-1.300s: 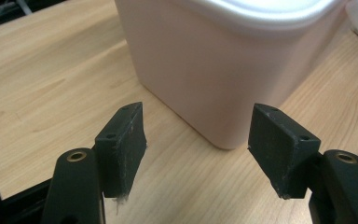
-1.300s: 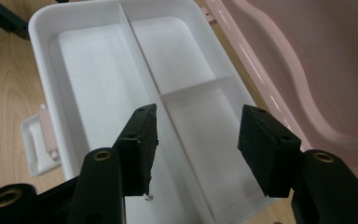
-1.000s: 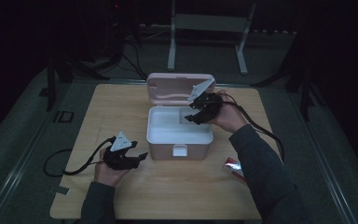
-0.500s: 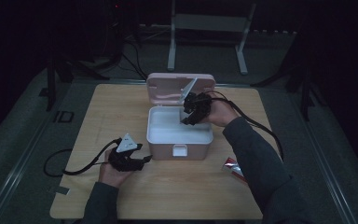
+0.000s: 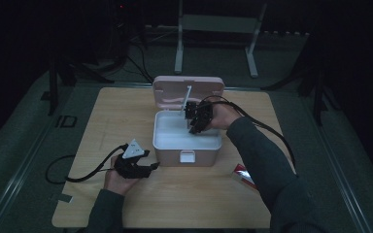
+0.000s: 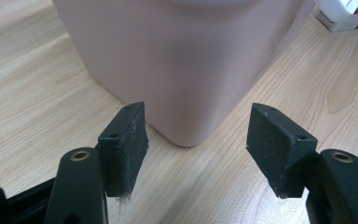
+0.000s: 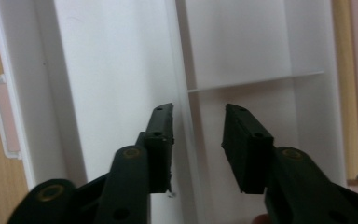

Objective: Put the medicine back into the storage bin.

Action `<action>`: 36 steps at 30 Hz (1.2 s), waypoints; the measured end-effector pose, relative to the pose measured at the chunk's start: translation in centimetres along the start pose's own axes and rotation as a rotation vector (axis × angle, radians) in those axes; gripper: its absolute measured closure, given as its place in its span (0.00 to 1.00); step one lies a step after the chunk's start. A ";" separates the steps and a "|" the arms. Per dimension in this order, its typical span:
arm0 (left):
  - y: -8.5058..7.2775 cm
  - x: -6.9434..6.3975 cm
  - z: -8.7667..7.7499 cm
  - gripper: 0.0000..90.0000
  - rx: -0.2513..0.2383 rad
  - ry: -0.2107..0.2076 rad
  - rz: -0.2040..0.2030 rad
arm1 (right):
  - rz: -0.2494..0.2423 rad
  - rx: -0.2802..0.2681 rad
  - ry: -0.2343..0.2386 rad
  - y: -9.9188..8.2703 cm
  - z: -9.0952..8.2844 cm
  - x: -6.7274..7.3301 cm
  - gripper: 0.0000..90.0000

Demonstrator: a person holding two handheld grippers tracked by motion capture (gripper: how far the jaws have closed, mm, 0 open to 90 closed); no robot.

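Observation:
A pink box (image 5: 187, 145) stands mid-table with its lid (image 5: 175, 90) raised at the back and a white tray (image 7: 107, 70) inside. My right gripper (image 5: 193, 127) points down into the box. Its jaws have just been closing and now stand half apart (image 7: 198, 140), astride a white ridge (image 7: 179, 70) of the tray without pressing on it. My left gripper (image 5: 151, 166) rests low by the box's front left corner (image 6: 191, 126), open (image 6: 198, 144), with nothing between its jaws.
A small red and white packet (image 5: 243, 174) lies on the wooden table (image 5: 213, 204) to the right of the box, also at the top right of the left gripper view (image 6: 349, 14). A metal stand (image 5: 213, 29) rises beyond the table's far edge.
My right gripper has moved left and down into the open box, and its jaws have narrowed. The left gripper has stayed by the box's front corner.

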State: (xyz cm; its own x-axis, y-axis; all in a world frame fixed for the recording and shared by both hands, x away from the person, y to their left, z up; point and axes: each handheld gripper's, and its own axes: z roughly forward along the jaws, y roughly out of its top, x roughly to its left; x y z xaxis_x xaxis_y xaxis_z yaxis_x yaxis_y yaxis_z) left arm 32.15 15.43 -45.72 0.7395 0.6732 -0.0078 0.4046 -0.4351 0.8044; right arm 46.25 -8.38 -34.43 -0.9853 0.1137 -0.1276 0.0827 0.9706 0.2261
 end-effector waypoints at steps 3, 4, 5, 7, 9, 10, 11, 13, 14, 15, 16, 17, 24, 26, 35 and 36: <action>0.0 0.0 0.0 0.42 0.005 -0.002 0.001 | -0.030 0.034 0.000 0.6 0.1 0.0 0.78; 0.0 0.0 0.0 0.42 0.004 -0.003 0.000 | -0.039 0.042 0.010 0.9 0.1 0.1 0.80; 0.0 0.0 0.0 0.42 0.005 -0.003 0.001 | -0.048 0.055 0.020 1.2 0.1 0.1 0.81; 0.0 0.0 -0.1 0.42 0.003 0.000 0.000 | -0.072 0.090 0.026 1.7 0.3 0.2 0.84; 0.0 0.0 -0.1 0.42 0.003 -0.001 0.002 | -0.081 0.127 0.037 2.1 0.7 0.2 0.86; 0.0 0.0 -0.1 0.42 0.003 -0.002 0.002 | -0.086 0.141 0.034 2.3 0.8 0.1 0.87; 0.0 0.0 -0.1 0.42 0.001 -0.003 -0.002 | -0.091 0.154 0.037 2.5 1.0 0.1 0.89; -0.1 0.0 0.0 0.42 0.006 -0.002 0.001 | -0.099 0.186 0.057 2.8 1.4 0.1 0.91; -0.1 0.0 0.0 0.42 0.006 -0.003 0.002 | -0.112 0.195 0.063 2.9 1.6 0.0 0.92; -0.1 0.1 0.0 0.42 0.008 -0.006 0.004 | -0.112 0.206 0.068 3.1 1.8 0.0 0.93; -0.1 0.1 0.0 0.42 0.009 -0.007 0.003 | -0.112 0.213 0.065 3.2 1.8 0.0 0.93; -0.1 0.1 0.0 0.42 0.008 -0.008 0.003 | -0.115 0.217 0.066 3.3 1.8 -0.1 0.93; 0.0 0.0 0.1 0.42 0.004 -0.026 -0.001 | -0.114 0.228 0.109 3.3 1.9 -0.7 0.99; 0.0 0.0 0.2 0.42 0.007 -0.029 -0.002 | -0.128 0.226 0.120 3.3 1.8 -0.7 0.99; -0.1 -0.2 0.5 0.42 0.021 -0.036 0.006 | -0.138 0.216 0.146 3.2 1.8 -1.1 1.00; -0.1 -0.2 0.5 0.42 0.021 -0.036 0.007 | -0.140 0.213 0.145 3.2 1.7 -1.1 1.00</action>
State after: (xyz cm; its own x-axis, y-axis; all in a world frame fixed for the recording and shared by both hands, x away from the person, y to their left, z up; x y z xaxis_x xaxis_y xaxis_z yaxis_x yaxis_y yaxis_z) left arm 32.25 15.04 -46.07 0.7611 0.6482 -0.0245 0.4107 -0.4523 0.7916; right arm 47.83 -5.04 -35.23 -0.9991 -0.0414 -0.0005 -0.0414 0.9991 0.0065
